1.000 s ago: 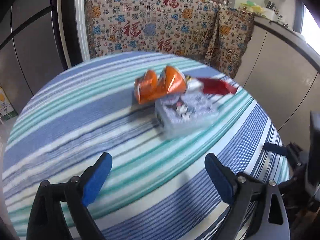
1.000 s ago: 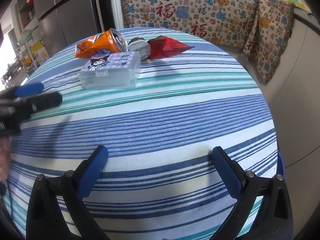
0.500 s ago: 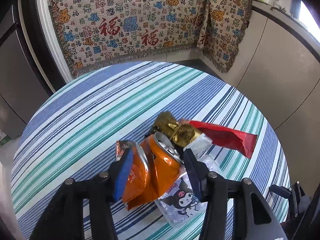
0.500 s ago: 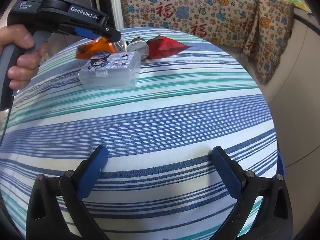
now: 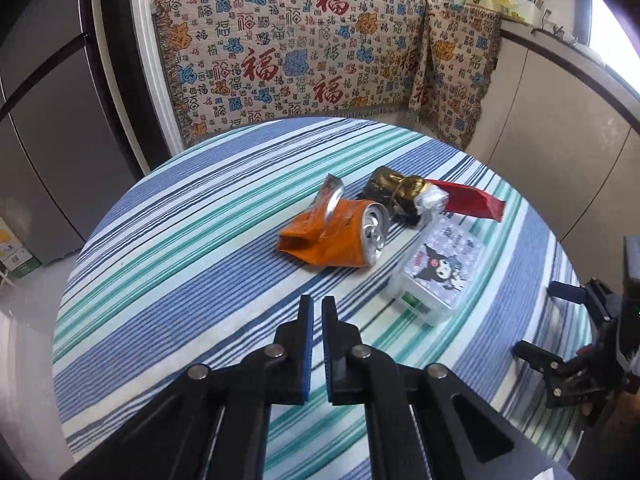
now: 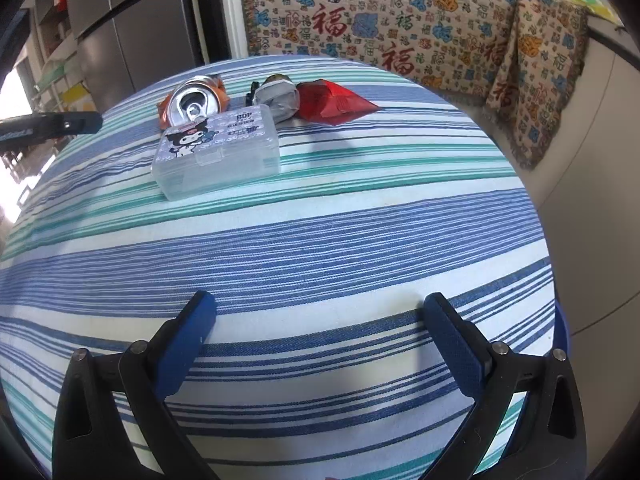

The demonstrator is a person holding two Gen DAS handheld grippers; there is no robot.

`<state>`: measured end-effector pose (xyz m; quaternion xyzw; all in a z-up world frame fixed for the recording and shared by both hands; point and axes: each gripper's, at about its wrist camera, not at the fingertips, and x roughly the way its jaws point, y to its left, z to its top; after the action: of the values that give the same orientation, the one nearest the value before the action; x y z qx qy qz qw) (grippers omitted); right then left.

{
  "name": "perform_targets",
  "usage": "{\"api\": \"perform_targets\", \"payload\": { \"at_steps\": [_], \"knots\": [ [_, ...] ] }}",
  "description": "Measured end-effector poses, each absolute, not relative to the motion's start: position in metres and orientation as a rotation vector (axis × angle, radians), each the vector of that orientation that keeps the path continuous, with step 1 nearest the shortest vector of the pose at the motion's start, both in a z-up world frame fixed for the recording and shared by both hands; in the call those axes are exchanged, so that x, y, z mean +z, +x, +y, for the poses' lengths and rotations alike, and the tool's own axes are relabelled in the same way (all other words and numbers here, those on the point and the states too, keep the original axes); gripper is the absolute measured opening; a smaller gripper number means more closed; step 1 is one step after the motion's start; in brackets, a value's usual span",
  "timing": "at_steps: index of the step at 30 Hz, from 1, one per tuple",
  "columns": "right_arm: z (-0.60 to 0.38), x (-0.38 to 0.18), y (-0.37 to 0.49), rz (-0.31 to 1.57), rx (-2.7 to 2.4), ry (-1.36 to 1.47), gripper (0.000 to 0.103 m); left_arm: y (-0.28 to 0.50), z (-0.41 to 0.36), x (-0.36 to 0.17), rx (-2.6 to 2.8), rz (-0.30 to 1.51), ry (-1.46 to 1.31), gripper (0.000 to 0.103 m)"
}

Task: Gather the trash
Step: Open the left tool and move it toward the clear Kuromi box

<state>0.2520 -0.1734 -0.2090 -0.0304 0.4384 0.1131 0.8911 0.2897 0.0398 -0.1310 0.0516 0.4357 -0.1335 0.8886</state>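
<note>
Scene: we see a round desk [image 5: 168, 280] under a blue, teal and white striped cloth, with a patterned blanket hung behind it.

Trash cluster: on the far part of the desk lie a crushed orange can [image 5: 340, 236], a gold and silver wrapper [image 5: 404, 196] and a red wrapper [image 5: 472, 200], bunched together and touching.

Box: a clear plastic box [image 5: 436, 272] with a cartoon sticker sits just beside the can, on the side nearer the right hand.

Left claw: we find the left claw [image 5: 316, 312] with its blue pads drawn nearly together and nothing between them; it grips no trash and hangs above bare cloth.

Right claw: the right claw [image 6: 320, 320] stands wide apart and empty, over bare cloth near the desk's edge, well apart from the cluster.

Key relation: from the left claw the can lies straight ahead and slightly right, near but not touching. Its long axis runs crosswise to the claw's line, silver top [image 5: 374, 236] toward the box and crumpled orange end toward the open cloth.

Nearer hand: we judge the left hand nearer; from the right side the box stands in front of the can.

Next move: we judge the left claw must reopen before it can straddle the can.

Unclear: the fisheye bends the edges, so whether the can rests against the box we cannot quite tell.
</note>
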Motion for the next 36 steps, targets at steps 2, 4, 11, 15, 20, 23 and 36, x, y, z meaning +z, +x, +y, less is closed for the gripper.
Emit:
{"api": "perform_targets", "payload": {
  "at_steps": [2,4,11,15,20,23,36],
  "knots": [
    [-0.174,-0.209,0.252,0.91,0.235,-0.063,0.103,0.279,0.033,-0.131,-0.383,0.912,0.082,0.06],
    [-0.174,-0.209,0.252,0.91,0.234,-0.063,0.103,0.274,0.014,-0.135,-0.447,0.894,0.122,0.082],
    [-0.181,-0.208,0.248,0.904,0.214,-0.032,0.102,0.308,-0.039,-0.173,-0.576,0.912,0.196,0.082],
    [-0.186,-0.207,0.244,0.898,0.227,-0.012,0.103,0.321,-0.058,-0.184,-0.613,0.912,0.268,0.082],
    [-0.186,-0.206,0.245,0.889,0.235,0.006,0.103,0.324,-0.077,-0.182,-0.654,0.872,0.328,0.082],
    [-0.188,-0.206,0.244,0.886,0.237,0.013,0.103,0.324,-0.078,-0.181,-0.664,0.867,0.313,0.071],
    [-0.206,-0.176,0.275,0.843,0.285,0.01,0.101,0.212,0.018,-0.164,-0.306,0.877,0.145,0.071]
  ]
}}
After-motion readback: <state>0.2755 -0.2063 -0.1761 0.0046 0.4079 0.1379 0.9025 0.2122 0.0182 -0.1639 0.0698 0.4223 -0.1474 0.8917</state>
